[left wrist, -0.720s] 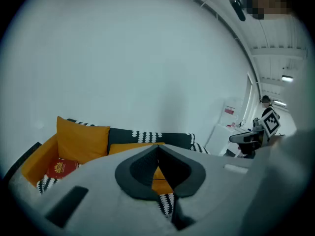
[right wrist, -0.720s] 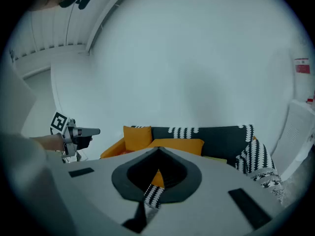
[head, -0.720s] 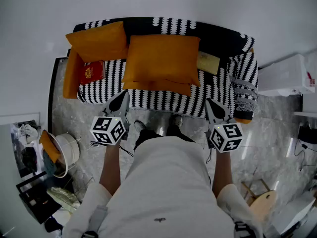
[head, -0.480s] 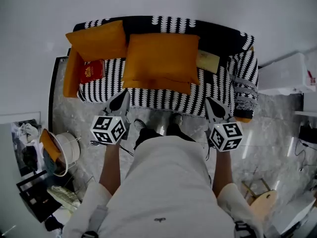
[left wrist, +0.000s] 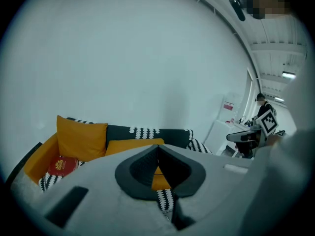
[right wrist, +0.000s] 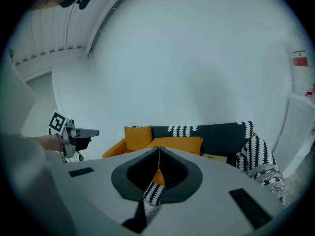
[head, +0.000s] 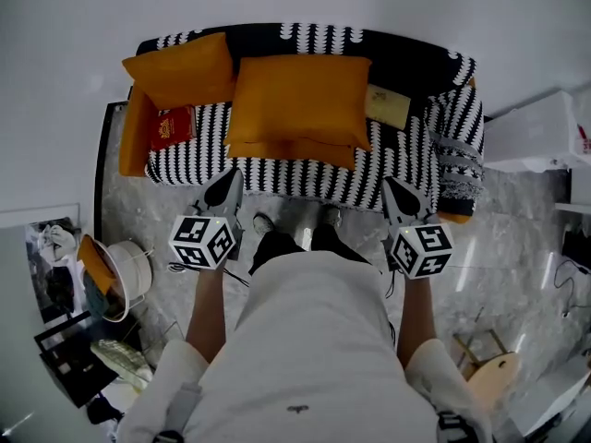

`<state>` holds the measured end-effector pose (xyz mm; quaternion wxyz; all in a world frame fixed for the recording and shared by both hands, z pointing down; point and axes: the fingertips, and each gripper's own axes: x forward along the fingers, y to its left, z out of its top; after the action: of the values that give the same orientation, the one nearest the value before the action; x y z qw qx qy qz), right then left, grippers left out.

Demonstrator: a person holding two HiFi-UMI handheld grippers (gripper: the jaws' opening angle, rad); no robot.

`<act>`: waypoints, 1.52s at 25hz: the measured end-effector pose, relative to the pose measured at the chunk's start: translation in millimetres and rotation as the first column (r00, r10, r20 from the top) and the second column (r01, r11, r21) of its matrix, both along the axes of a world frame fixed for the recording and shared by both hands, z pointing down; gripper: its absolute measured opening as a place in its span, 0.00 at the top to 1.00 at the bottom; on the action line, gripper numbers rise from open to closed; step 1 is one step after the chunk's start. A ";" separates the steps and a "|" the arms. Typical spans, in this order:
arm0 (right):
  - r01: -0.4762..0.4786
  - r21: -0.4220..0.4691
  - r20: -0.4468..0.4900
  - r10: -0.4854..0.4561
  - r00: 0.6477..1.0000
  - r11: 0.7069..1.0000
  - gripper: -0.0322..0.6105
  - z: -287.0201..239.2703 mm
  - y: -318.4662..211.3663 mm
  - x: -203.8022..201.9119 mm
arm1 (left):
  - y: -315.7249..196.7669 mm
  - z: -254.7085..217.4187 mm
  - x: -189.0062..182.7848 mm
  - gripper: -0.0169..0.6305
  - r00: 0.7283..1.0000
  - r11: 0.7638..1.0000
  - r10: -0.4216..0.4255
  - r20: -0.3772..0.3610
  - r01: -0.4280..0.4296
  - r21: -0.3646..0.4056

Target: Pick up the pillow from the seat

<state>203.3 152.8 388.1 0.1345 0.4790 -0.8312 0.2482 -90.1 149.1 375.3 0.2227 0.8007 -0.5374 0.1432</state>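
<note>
A large orange pillow [head: 300, 104] lies flat on the seat of a black-and-white patterned sofa [head: 286, 173]; it also shows as the orange pillow [left wrist: 130, 145] and the orange pillow [right wrist: 179, 142] beyond each gripper's jaws. My left gripper [head: 231, 179] is shut and empty, held in front of the sofa's front edge, left of the pillow. My right gripper [head: 391, 190] is also shut and empty, in front of the seat at the pillow's right. Neither touches the pillow.
A second orange pillow [head: 180, 70] leans at the sofa's back left, another orange cushion [head: 134, 137] stands at its left end. A red book [head: 172, 127] and a yellowish item [head: 388, 106] lie on the seat. A white basket [head: 125, 275] and clutter sit on the floor at left, a wooden stool [head: 489, 372] at right.
The view has shifted slightly, so the sofa sits a little higher in the head view. Both grippers stay shut in about the same places.
</note>
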 end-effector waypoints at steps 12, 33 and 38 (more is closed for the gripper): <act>0.021 -0.016 0.018 -0.021 1.000 1.000 0.94 8.2 6.7 -2.4 | 10.5 8.0 8.3 0.95 1.000 0.999 0.011 0.009 -0.011 -0.030; -0.031 -0.010 0.001 0.031 1.000 0.999 0.94 -1.0 -63.1 -26.6 | -80.2 10.7 -9.3 0.95 0.997 0.997 0.075 -0.034 -0.076 -0.028; -0.034 -0.016 0.012 0.035 0.999 0.999 0.94 -2.5 -93.6 -40.6 | -114.3 12.0 -21.7 0.95 0.996 0.996 0.082 -0.036 -0.083 -0.039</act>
<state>162.6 59.2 385.6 0.1290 0.4907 -0.8216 0.2598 -111.8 34.7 387.3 0.2418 0.8199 -0.4970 0.1492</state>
